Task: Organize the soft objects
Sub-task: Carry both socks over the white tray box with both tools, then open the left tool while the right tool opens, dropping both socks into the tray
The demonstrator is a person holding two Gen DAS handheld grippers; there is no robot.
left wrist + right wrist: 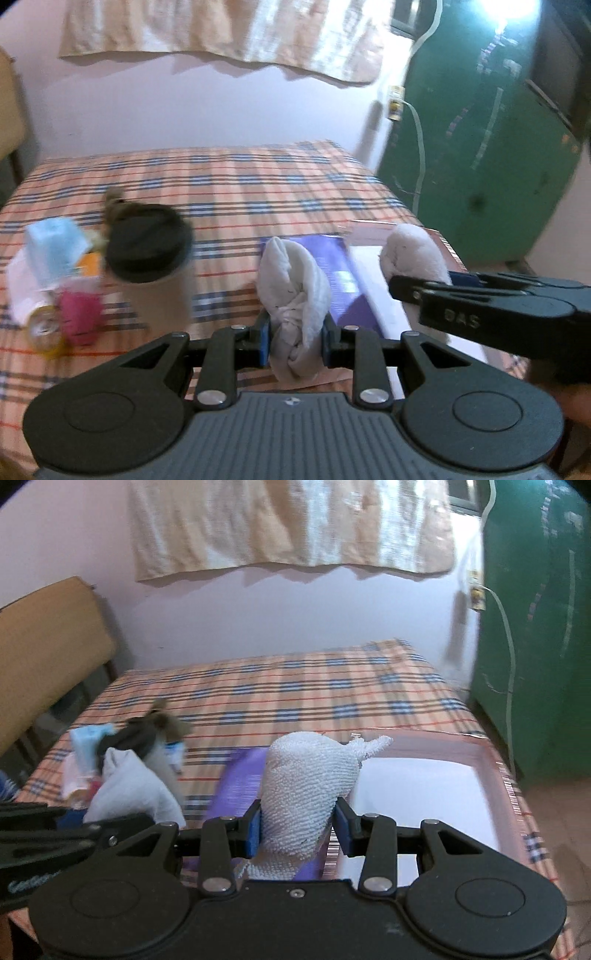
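Left wrist view, centre: left gripper (pixel 295 341) clamps sock (pixel 295 295); right gripper (pixel 299 829) clamps towel (pixel 306 790). Light, limp, compressible; best pinched mid-bundle.

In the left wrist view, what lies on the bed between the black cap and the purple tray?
Nothing: between the black cap and the purple tray only bare plaid bedsheet shows in the left wrist view.

A plaid-sheeted bed (pixel 229 184) is carrying a pink tray (pixel 491 760), a purple sheet (pixel 240 786) lying just left of it.
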